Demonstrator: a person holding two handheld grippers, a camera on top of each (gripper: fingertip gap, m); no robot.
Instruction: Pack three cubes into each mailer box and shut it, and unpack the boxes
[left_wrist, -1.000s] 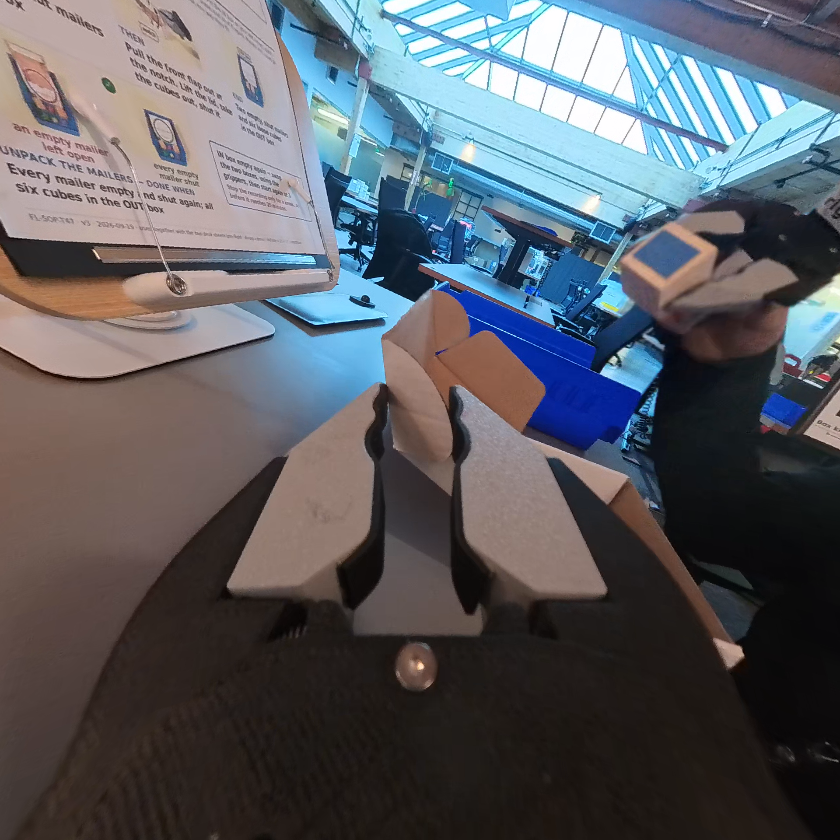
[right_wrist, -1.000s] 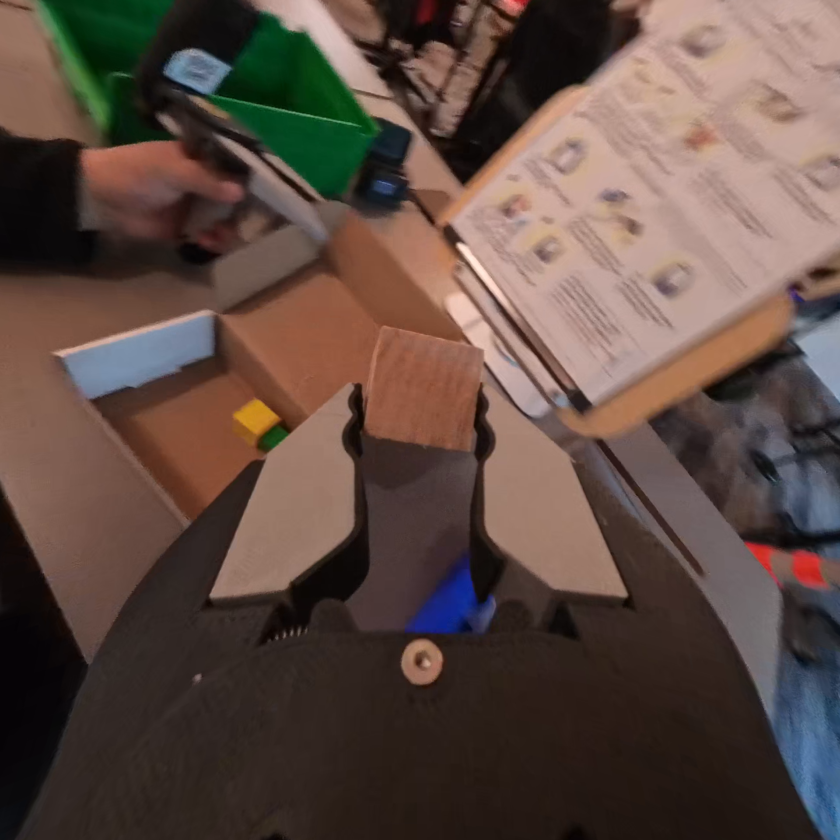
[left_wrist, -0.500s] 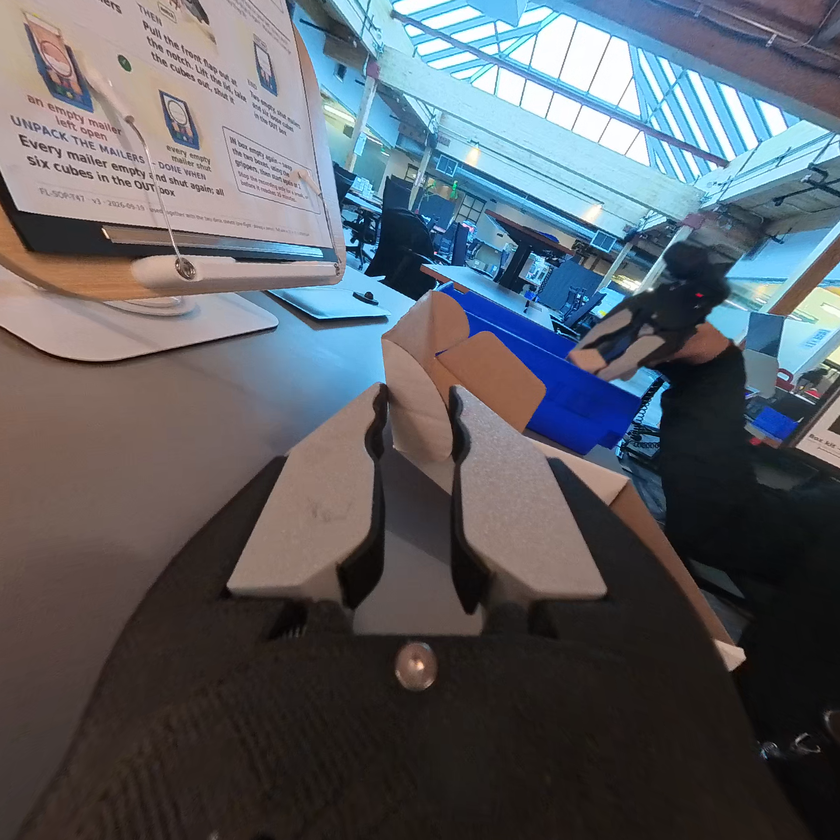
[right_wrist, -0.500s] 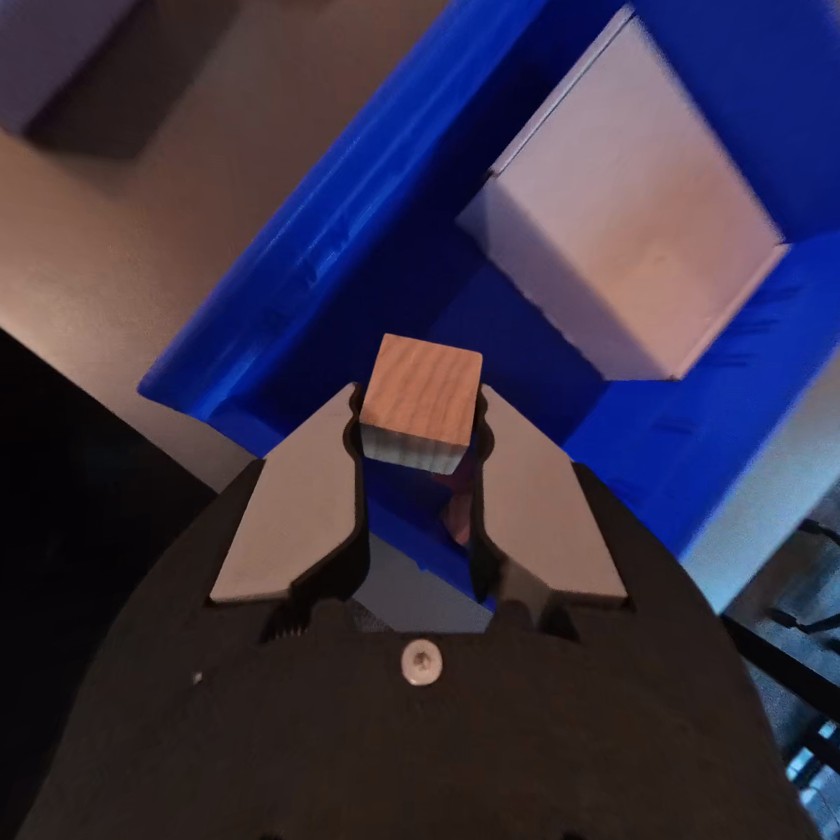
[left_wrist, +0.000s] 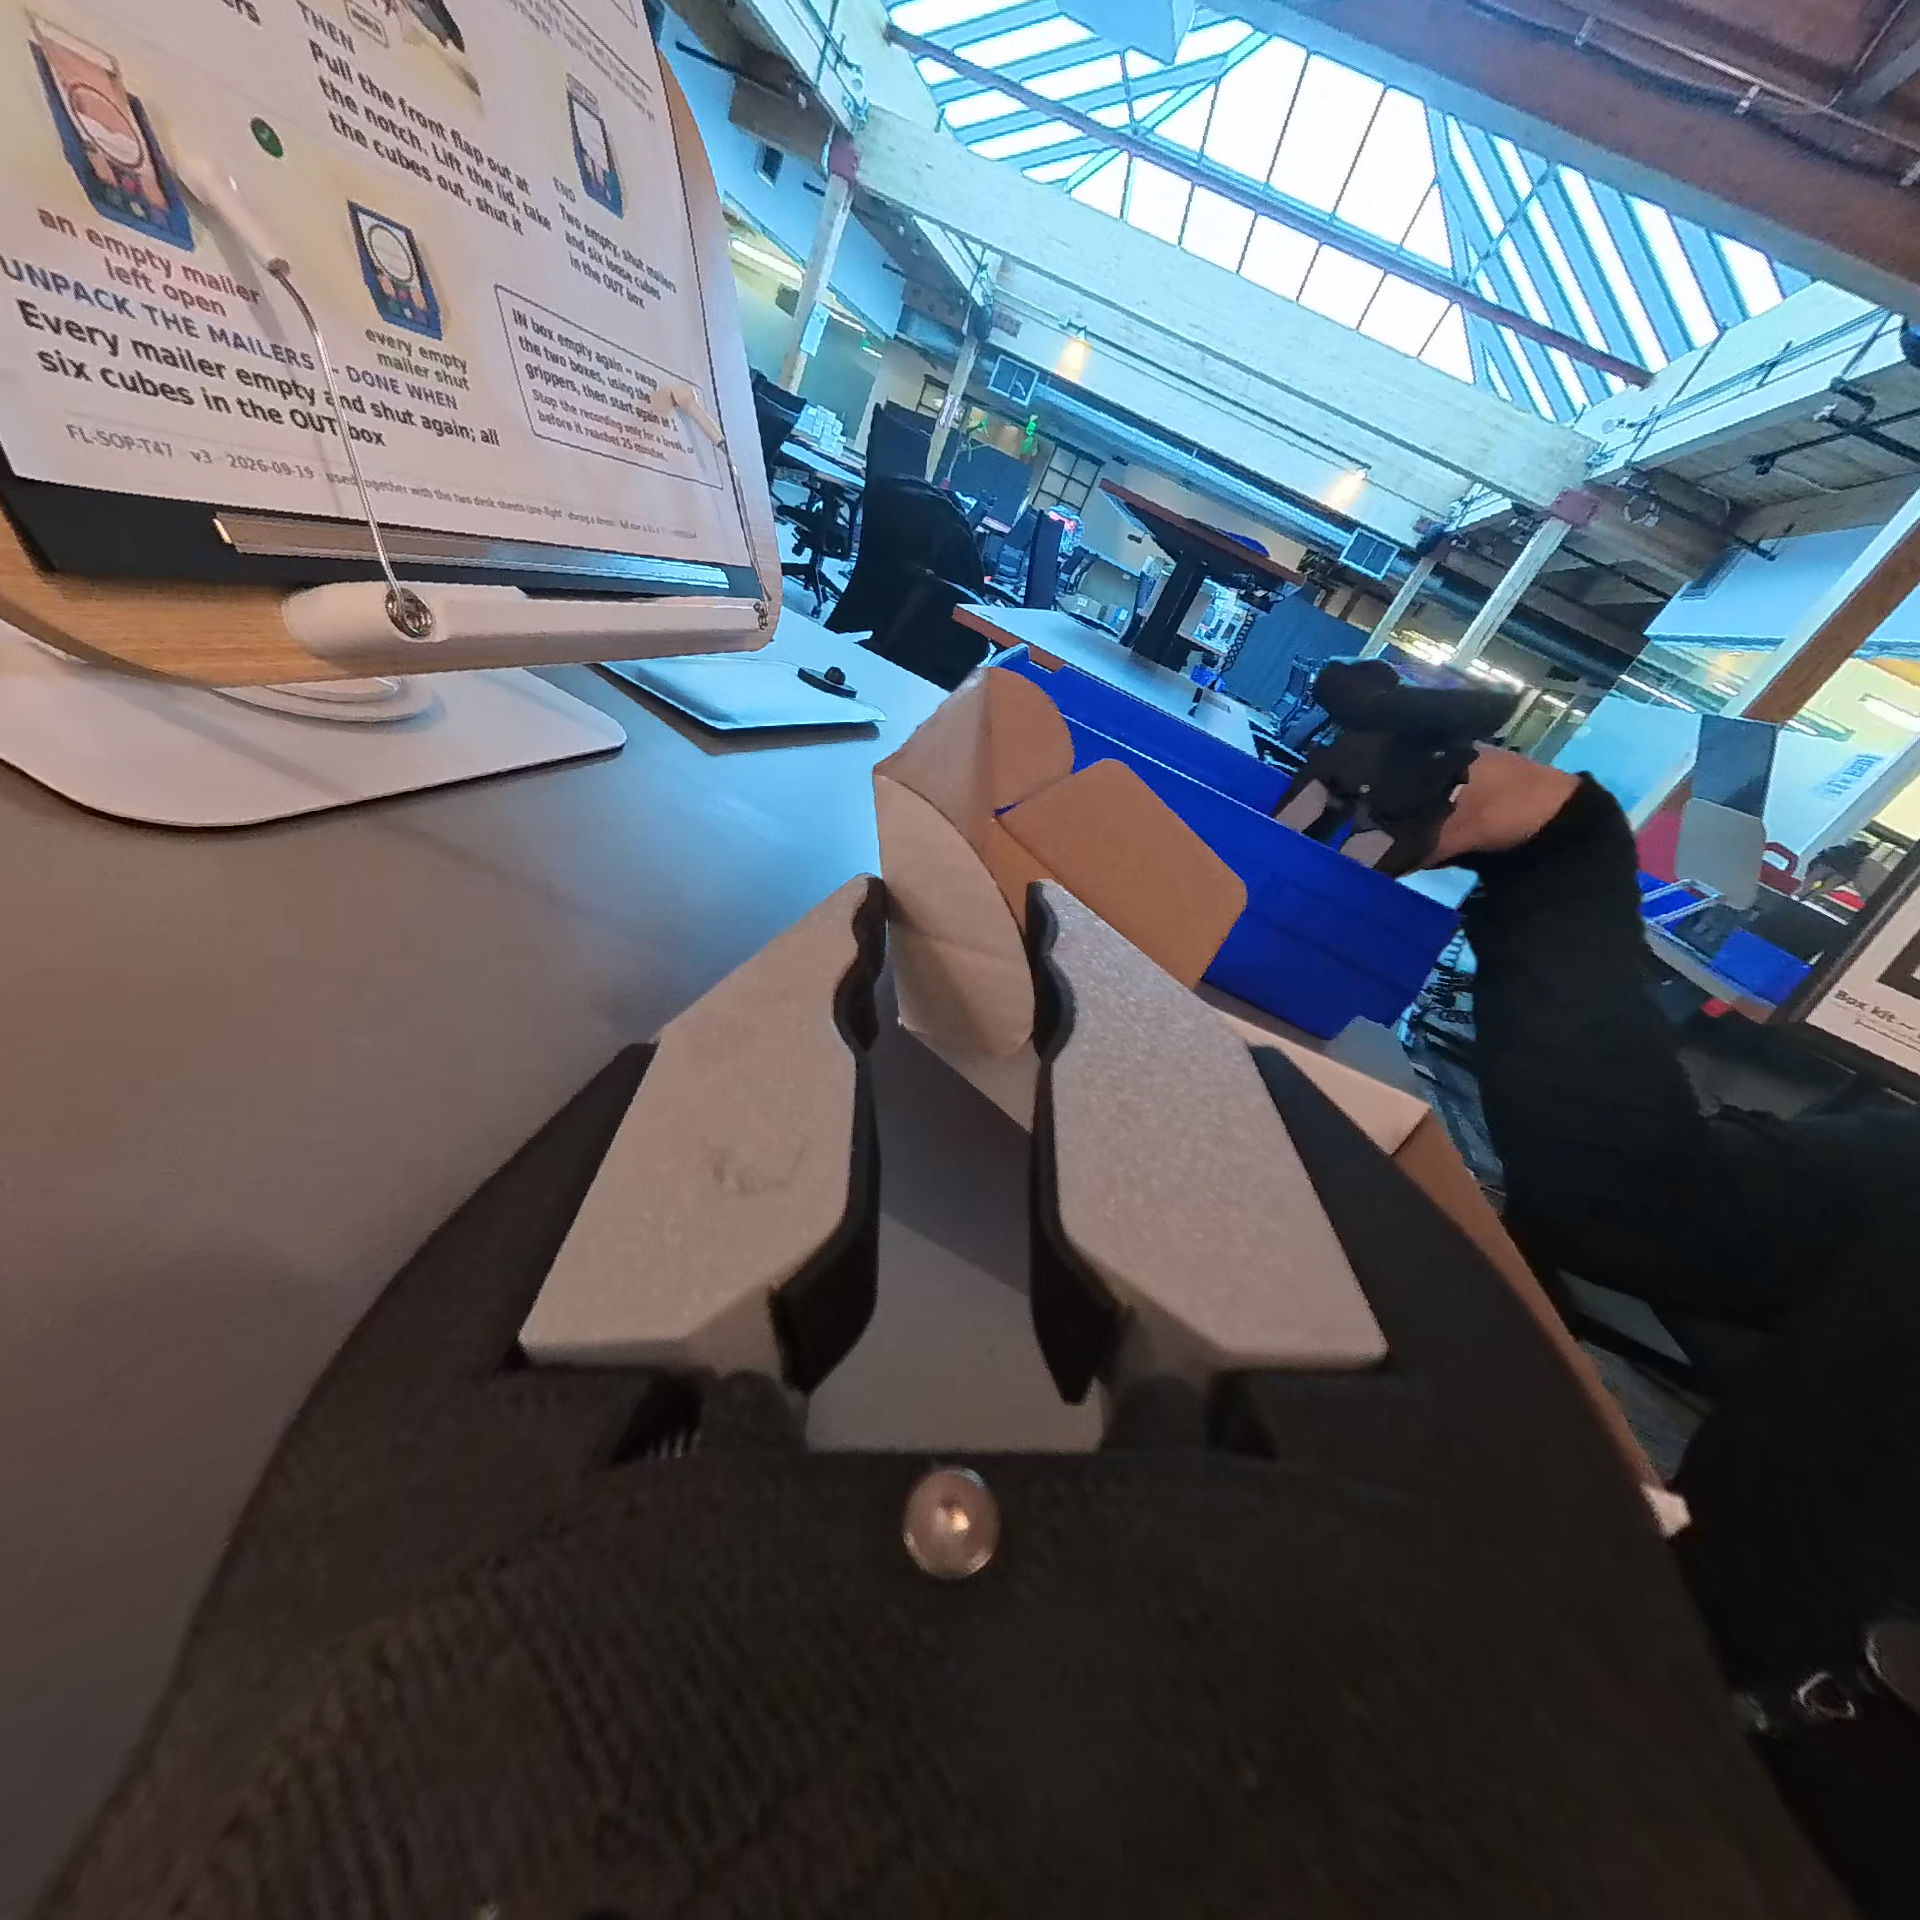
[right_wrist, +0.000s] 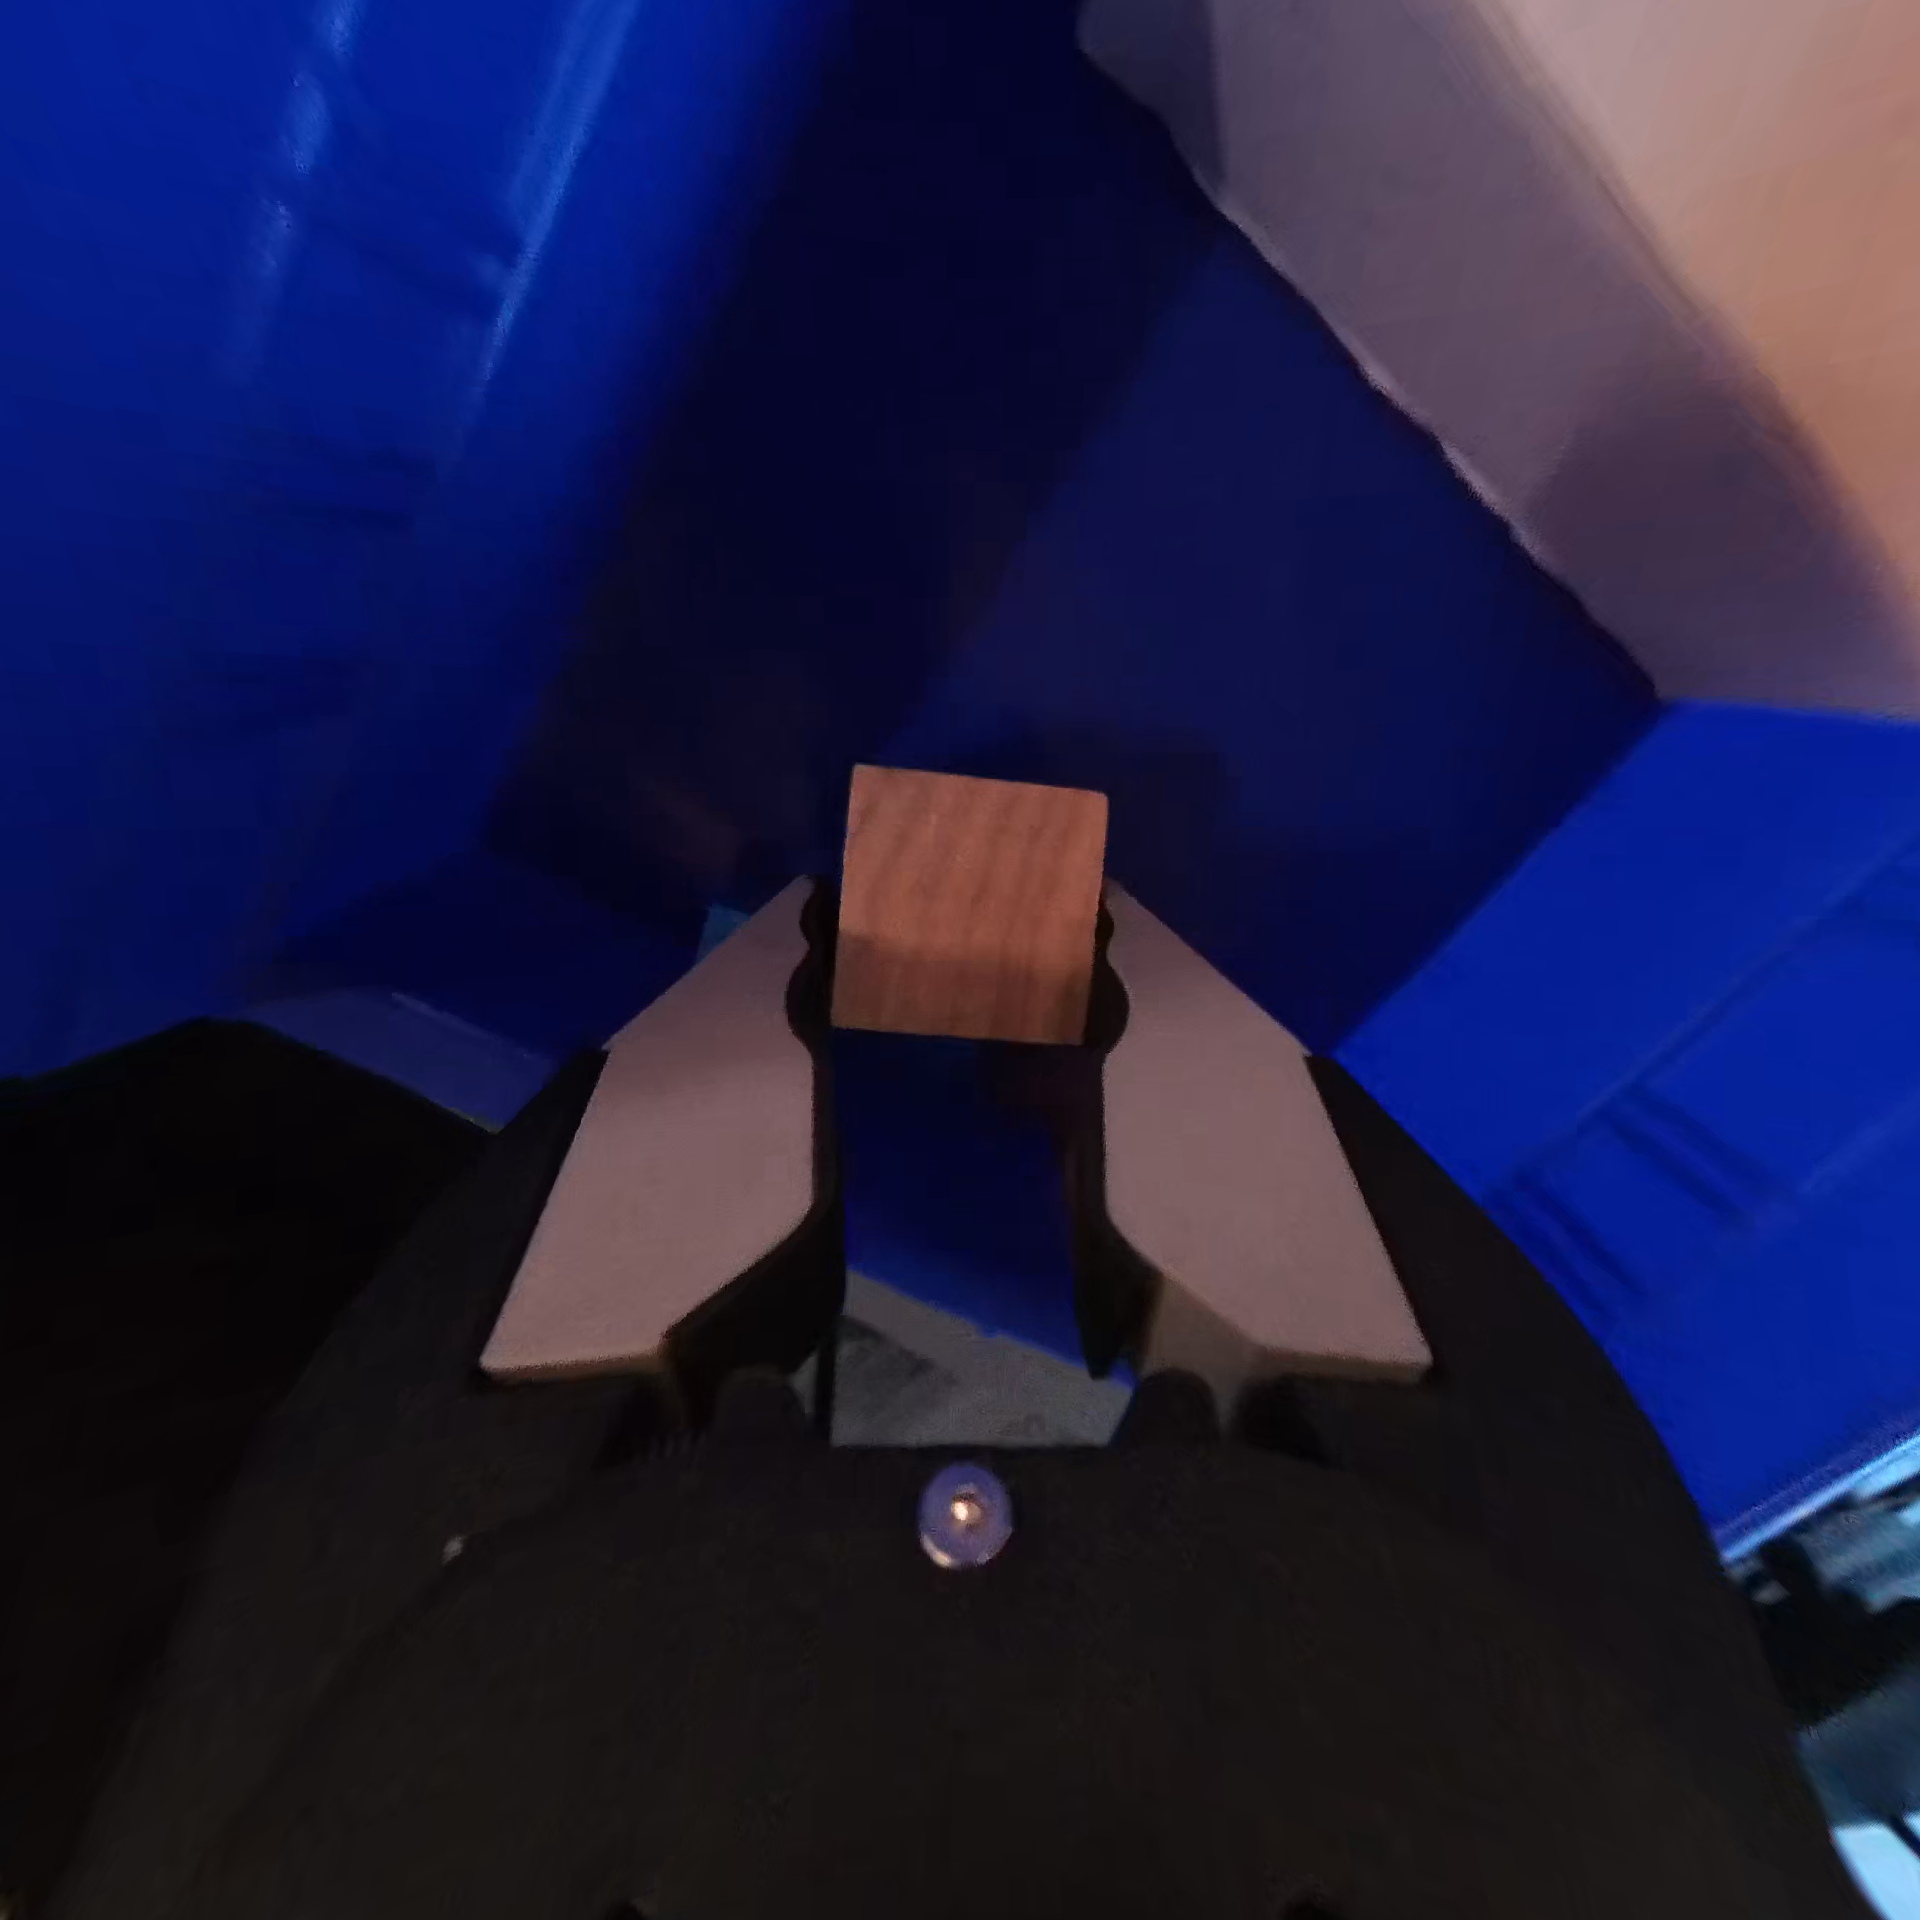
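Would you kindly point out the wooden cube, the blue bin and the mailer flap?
wooden cube (right_wrist: 971, 899), right wrist view, top face.
blue bin (right_wrist: 1621, 1091), right wrist view, inner wall.
mailer flap (left_wrist: 951, 935), left wrist view, white face.

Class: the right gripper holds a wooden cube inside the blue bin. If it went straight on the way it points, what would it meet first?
Most likely the blue plastic bin's inner surface, directly beyond the wooden cube in the right gripper; depth is unclear.

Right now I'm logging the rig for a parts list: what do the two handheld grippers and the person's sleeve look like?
Both the left gripper and the right gripper have a black textured body, two light grey wedge-shaped fingers with black wavy inner pads, and a silver screw at the centre. The sleeve is black.
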